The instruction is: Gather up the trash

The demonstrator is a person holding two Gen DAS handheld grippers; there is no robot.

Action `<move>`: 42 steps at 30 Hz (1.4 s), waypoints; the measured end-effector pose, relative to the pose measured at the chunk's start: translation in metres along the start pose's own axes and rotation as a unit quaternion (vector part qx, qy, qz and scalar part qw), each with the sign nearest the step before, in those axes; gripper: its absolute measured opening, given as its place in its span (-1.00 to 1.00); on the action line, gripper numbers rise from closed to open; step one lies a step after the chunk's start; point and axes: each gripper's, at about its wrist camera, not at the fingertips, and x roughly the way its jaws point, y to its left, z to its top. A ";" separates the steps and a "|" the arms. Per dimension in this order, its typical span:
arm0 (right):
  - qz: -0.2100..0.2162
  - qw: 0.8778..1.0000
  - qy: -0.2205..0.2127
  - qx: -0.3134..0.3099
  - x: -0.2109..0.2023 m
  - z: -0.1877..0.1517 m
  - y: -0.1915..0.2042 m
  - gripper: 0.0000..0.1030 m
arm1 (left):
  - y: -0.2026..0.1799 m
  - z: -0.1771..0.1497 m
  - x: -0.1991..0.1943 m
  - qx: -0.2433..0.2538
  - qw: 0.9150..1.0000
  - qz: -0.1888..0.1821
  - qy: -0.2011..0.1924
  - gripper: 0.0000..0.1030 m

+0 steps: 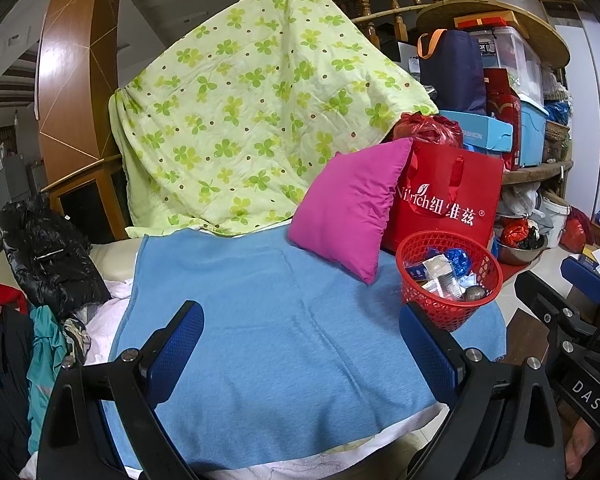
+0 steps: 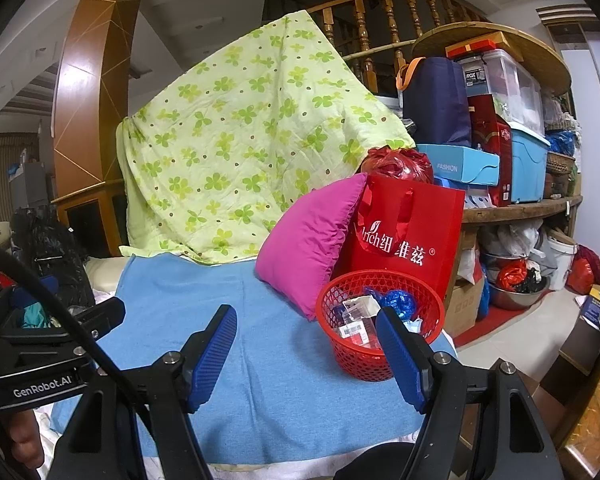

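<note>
Left claw (image 1: pixel 300 356) spread wide, nothing between the blue pads, hovering over the near middle of the blue blanket (image 1: pixel 284 320). Right claw (image 2: pixel 306 354) likewise gaping and empty-handed, poised above the blanket's (image 2: pixel 236 344) near right part, its right finger (image 2: pixel 400 360) overlapping the near rim of the basket in that view; contact impossible to judge.

Red mesh basket (image 1: pixel 449 280) standing upright at the blanket's right edge, toward the far corner. Inside the basket (image 2: pixel 380 312): collected trash (image 1: pixel 446 276), namely whitish wrappers and small cartons, a crumpled shiny blue wrapper, and a greyish round lump seen only from the left wrist. Same trash (image 2: pixel 358 318) partly hidden behind the finger in the right wrist view.

Magenta pillow (image 1: pixel 350 204) tilted on its corner just left of the basket, leaning against a red paper bag (image 1: pixel 452 200) with white lettering, directly behind the basket. Pillow (image 2: pixel 308 240) and bag (image 2: pixel 410 236) touching in both views. Knotted red plastic bag (image 1: pixel 428 128) just behind the paper bag's top.

Green clover-print quilt (image 1: pixel 252 120) draped upright along the blanket's far edge. Black jacket (image 1: pixel 48 256) heaped beyond the left edge. Cluttered round wooden shelf (image 1: pixel 540 168) off to the right, past the bag.
</note>
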 end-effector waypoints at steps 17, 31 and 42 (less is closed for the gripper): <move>0.003 1.000 0.011 0.013 0.008 -0.003 -0.004 0.46 | -0.007 -0.002 0.006 0.001 1.000 0.006 0.008 0.90; 0.001 1.000 0.008 0.018 0.009 0.001 -0.016 0.47 | -0.016 -0.002 0.009 0.010 1.000 0.006 0.012 0.90; -0.002 1.000 0.007 0.024 0.010 -0.005 -0.026 0.47 | -0.028 -0.003 0.009 0.029 0.999 0.007 0.019 0.90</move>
